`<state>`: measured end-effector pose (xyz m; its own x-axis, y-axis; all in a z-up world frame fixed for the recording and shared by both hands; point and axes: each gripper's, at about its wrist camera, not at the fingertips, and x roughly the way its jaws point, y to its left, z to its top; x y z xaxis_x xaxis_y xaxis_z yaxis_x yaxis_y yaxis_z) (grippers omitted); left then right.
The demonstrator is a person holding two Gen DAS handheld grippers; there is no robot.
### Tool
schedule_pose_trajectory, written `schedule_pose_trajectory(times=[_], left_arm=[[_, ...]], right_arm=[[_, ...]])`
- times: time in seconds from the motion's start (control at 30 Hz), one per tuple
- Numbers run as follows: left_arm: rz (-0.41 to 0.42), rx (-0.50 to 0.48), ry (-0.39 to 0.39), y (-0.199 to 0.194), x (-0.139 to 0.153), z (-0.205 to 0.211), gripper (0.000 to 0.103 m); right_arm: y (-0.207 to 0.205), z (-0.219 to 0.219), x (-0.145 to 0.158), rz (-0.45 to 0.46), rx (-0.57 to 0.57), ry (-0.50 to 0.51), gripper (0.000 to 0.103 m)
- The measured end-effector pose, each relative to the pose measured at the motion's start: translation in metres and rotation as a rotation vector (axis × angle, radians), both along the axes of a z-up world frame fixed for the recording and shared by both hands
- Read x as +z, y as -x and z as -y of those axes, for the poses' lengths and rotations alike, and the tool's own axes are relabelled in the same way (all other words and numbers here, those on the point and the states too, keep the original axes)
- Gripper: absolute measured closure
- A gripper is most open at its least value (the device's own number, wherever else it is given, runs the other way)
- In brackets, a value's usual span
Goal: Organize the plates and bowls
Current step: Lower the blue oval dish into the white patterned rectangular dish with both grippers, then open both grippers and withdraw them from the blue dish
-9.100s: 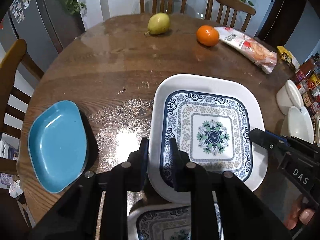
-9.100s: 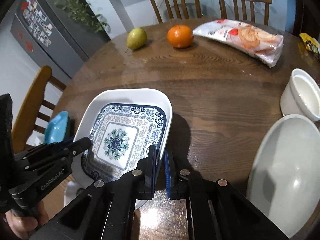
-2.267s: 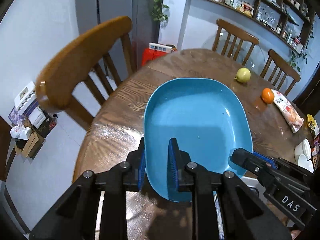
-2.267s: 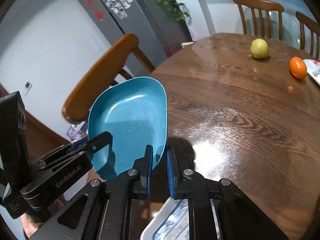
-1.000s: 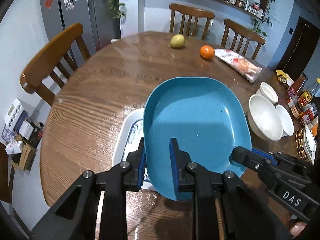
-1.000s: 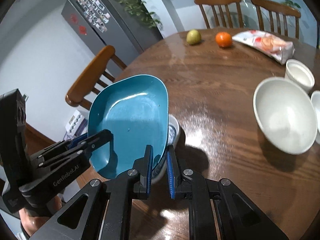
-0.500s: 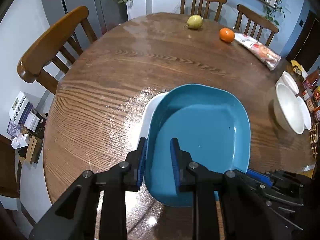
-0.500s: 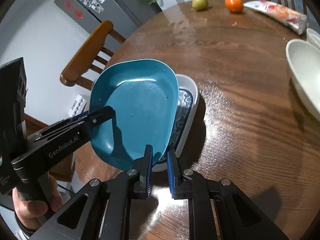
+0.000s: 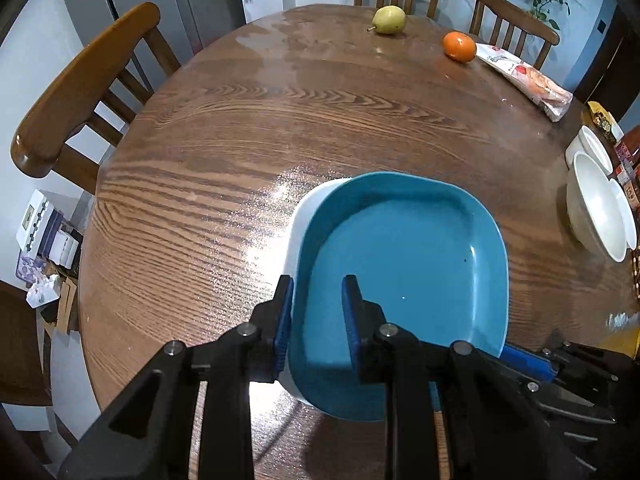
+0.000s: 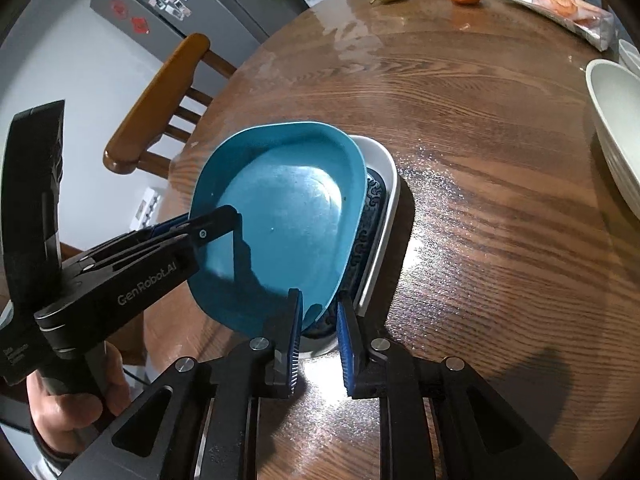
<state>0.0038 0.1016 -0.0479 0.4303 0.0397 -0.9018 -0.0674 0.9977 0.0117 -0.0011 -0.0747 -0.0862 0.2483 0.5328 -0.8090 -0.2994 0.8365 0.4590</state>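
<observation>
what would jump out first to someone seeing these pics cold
The bright blue plate dominates the near side of the round wooden table, sitting on a white patterned plate, with the left gripper and the right gripper open around its near edge. Next come the orange and pear at the far edge, and the white bowls off to the right.

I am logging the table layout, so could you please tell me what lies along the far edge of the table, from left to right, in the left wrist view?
Yellow-green pear → round orange fruit → clear plastic food packet with red print → small white bowl.
</observation>
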Motion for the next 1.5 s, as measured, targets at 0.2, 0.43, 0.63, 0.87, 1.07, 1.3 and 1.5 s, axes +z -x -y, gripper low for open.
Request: schedule_pose_trajectory(times=[0.2, 0.43, 0.63, 0.87, 1.07, 1.3, 1.5], left_arm=[[-0.018, -0.006, 0.003, -0.002, -0.005, -0.004, 0.08], [-0.029, -0.017, -0.011, -0.007, -0.008, 0.0, 0.08], [-0.028, -0.023, -0.029, -0.007, -0.009, 0.002, 0.078], [-0.019, -0.021, -0.032, -0.006, -0.008, 0.003, 0.078], [0.001, -0.012, -0.041, -0.005, -0.001, 0.003, 0.078], [0.028, -0.016, -0.038, -0.002, 0.007, 0.008, 0.062], [0.048, -0.036, -0.037, 0.002, 0.013, 0.018, 0.046]], right_arm=[[-0.001, -0.007, 0.003, 0.014, 0.011, 0.023, 0.081], [-0.003, -0.013, 0.003, 0.023, 0.012, 0.063, 0.081], [-0.002, -0.016, 0.009, 0.071, 0.017, 0.104, 0.081], [-0.002, -0.014, 0.013, 0.107, 0.017, 0.128, 0.081], [-0.001, -0.011, 0.017, 0.117, 0.014, 0.123, 0.081], [0.002, -0.002, 0.026, 0.143, -0.007, 0.11, 0.081], [0.005, 0.014, 0.032, 0.157, -0.044, 0.097, 0.081]])
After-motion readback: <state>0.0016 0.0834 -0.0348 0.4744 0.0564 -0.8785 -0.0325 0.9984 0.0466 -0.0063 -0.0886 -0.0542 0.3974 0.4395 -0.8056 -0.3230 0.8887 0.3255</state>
